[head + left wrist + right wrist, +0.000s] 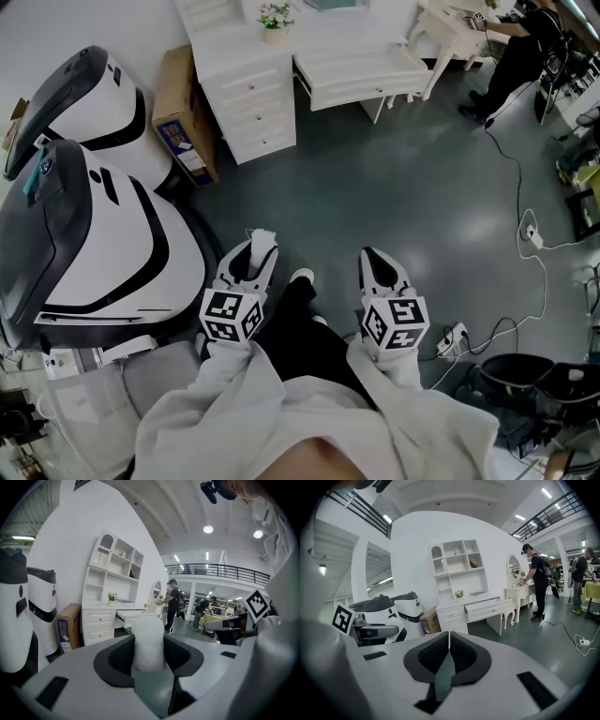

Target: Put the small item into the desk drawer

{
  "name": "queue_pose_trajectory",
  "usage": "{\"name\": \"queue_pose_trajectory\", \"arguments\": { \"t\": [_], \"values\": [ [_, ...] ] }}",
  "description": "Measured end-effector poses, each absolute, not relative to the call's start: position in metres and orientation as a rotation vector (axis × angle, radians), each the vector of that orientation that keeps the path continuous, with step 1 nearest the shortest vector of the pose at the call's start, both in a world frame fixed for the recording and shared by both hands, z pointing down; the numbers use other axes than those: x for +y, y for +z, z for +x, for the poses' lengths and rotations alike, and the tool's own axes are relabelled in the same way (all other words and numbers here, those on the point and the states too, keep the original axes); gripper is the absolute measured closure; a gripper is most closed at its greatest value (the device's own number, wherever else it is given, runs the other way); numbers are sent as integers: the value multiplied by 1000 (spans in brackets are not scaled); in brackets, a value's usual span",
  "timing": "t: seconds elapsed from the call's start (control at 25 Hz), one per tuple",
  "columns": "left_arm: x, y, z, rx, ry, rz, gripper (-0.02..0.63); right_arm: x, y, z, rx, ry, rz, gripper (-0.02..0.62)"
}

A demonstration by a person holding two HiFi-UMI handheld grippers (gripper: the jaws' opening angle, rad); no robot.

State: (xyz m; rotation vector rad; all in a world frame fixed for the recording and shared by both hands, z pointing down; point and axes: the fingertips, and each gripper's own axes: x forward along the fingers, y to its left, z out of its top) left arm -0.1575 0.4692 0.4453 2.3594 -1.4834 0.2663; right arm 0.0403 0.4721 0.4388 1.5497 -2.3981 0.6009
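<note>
My left gripper [255, 253] [148, 652] is shut on a small white foam-like item [148, 641] [262, 236] that sticks up from between its pads. The right gripper [377, 265] [448, 656] is shut with nothing in it. Both hang over the dark floor, well short of the white desk [319, 47] [105, 606] [476, 604]. The desk's wide drawer [367, 78] [133, 617] [490, 609] stands pulled open, to the right of a column of closed small drawers [253, 103].
Two large white-and-black machines [94, 216] stand at the left, with a cardboard box [183, 117] beside the desk. A small potted plant [275, 19] sits on the desktop. Cables and a power strip [531, 234] lie on the floor at right. People stand at the far right.
</note>
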Motion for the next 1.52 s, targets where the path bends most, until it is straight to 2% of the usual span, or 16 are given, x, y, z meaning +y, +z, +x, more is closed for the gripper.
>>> {"name": "queue_pose_trajectory", "arguments": {
  "t": [0.28, 0.8, 1.52],
  "values": [
    [462, 450, -143, -1463, 273, 2378, 416, 466, 443, 53, -2383, 586, 1575, 560],
    [351, 434, -113, -1392, 338, 2472, 414, 364, 434, 80, -2349, 604, 1657, 560],
    [214, 427, -129, -1322, 336, 2502, 414, 237, 424, 67, -2292, 616, 1714, 560]
  ]
}}
